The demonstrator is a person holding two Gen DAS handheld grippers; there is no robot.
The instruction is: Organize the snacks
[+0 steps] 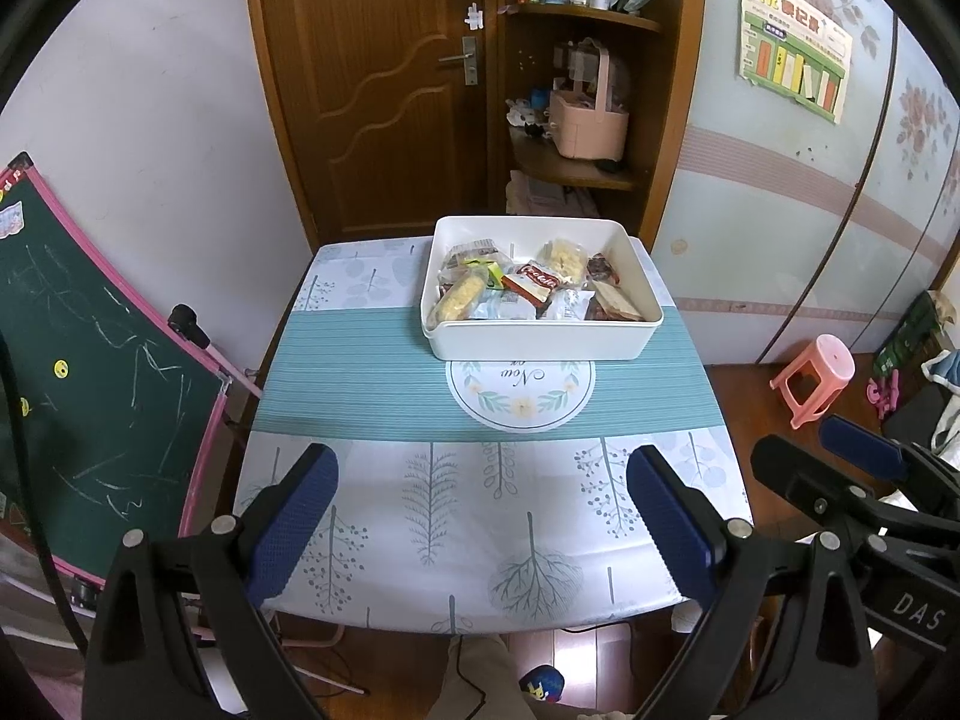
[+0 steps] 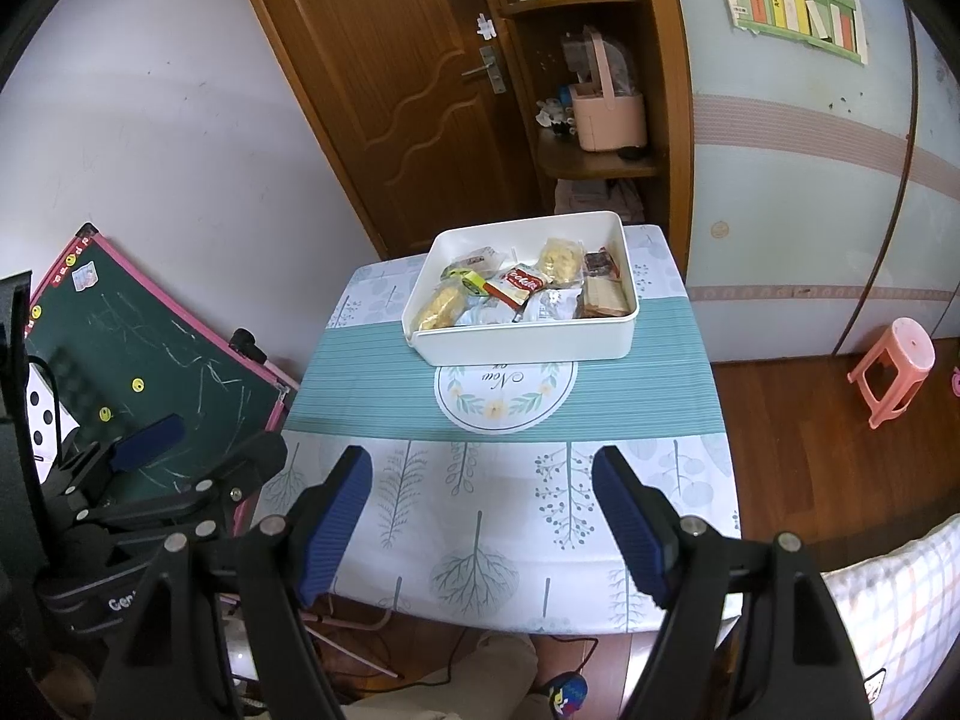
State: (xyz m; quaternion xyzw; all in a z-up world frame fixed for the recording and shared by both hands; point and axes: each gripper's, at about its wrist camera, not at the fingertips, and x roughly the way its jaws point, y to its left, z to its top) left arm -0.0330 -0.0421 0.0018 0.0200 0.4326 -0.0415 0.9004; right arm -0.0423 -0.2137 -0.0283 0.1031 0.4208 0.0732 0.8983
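Inside a white bin (image 1: 543, 343) at the far end of a small table (image 1: 456, 534), wrapped snacks (image 1: 522, 291) lie heaped: a yellow cake-like bar (image 1: 459, 297) at the near left corner, a red-and-white packet (image 1: 534, 282) in the middle, a pale lumpy bag (image 1: 564, 258) behind it, and dark reddish packs (image 1: 603, 273) along the right wall. The bin sits across the far edge of a teal striped band on the tablecloth, its near wall overlapping a round floral emblem (image 1: 521, 397) printed there.

Both tongs hover above the near edge of the table, well apart from the bin. The left gripper (image 1: 483, 528) has its blue-padded jaws spread wide and grips nothing. The right gripper (image 2: 483, 519) is likewise wide apart and bare, and in the left wrist view it shows at the right edge, beside the table.

Behind the table stands a brown wooden door (image 1: 384, 84), and next to it a corner shelf (image 1: 576, 171) carrying a pink basket (image 1: 591, 126) and small bottles. A green chalkboard (image 1: 90, 384) with a pink frame leans at the left. A pink stool (image 1: 813, 378) stands on the wooden floor to the right, before a pale wardrobe with a poster (image 1: 795, 69) stuck on it.
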